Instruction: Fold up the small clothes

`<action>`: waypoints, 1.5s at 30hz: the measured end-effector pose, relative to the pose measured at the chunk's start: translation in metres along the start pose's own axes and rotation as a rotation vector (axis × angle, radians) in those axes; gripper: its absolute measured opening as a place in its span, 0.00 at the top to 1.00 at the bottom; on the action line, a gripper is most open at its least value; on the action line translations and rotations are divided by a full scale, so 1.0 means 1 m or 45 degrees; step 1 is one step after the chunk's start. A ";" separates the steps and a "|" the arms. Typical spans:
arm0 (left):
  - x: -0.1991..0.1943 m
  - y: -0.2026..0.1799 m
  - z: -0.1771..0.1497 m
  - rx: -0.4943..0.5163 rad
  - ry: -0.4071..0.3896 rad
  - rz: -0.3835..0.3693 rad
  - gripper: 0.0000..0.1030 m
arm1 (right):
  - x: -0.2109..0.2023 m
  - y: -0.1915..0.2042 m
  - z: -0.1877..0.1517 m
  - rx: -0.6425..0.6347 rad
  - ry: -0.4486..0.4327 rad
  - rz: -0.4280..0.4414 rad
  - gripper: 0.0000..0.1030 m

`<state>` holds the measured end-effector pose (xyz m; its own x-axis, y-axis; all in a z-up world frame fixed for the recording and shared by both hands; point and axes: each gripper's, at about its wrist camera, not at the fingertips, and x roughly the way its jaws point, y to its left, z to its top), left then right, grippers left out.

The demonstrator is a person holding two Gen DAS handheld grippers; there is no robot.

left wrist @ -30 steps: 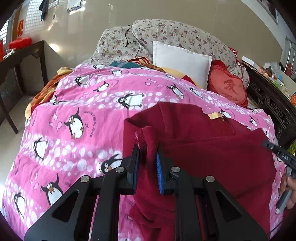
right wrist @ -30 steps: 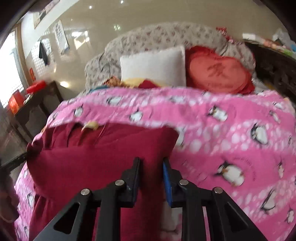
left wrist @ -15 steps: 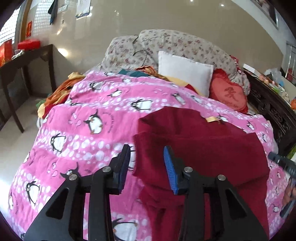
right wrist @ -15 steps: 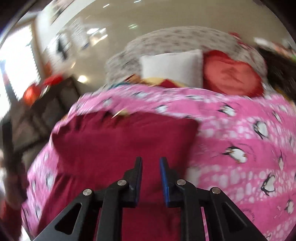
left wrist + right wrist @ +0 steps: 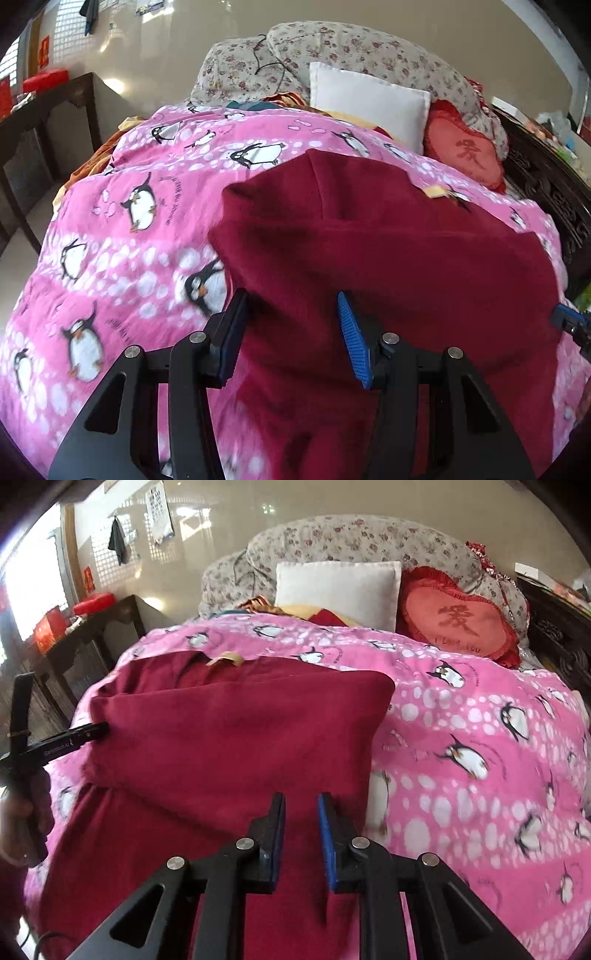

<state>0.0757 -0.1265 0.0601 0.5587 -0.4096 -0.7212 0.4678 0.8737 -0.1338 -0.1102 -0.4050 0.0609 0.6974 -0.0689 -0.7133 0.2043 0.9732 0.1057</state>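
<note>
Dark red garment lies half-folded on the penguin blanket; left gripper spread wide, right gripper slightly parted, both empty; I'd pinch both near corners evenly before folding.

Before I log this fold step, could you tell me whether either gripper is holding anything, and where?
Nothing is held: the left gripper and right gripper are both open above the maroon garment.
</note>
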 end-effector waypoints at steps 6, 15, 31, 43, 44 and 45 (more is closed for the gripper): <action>-0.014 0.002 -0.025 -0.049 0.048 -0.055 0.34 | 0.011 -0.001 -0.020 0.050 0.069 -0.046 0.77; -0.044 0.009 -0.067 -0.029 0.177 -0.129 0.34 | -0.070 0.010 -0.039 0.026 0.037 0.013 0.65; -0.154 0.038 -0.204 -0.242 0.369 -0.298 0.33 | -0.133 0.005 -0.215 0.251 0.308 0.339 0.52; -0.150 0.015 -0.218 -0.256 0.397 -0.319 0.15 | -0.113 0.011 -0.223 0.423 0.249 0.660 0.50; -0.150 0.011 -0.218 -0.236 0.409 -0.320 0.15 | -0.110 0.013 -0.223 0.423 0.246 0.674 0.50; -0.150 0.008 -0.219 -0.218 0.418 -0.319 0.15 | -0.108 0.016 -0.222 0.422 0.244 0.685 0.50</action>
<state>-0.1542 -0.0005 0.0189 0.1825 -0.5333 -0.8260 0.4257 0.8001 -0.4226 -0.3349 -0.3336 -0.0145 0.6331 0.4782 -0.6087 0.0832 0.7398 0.6677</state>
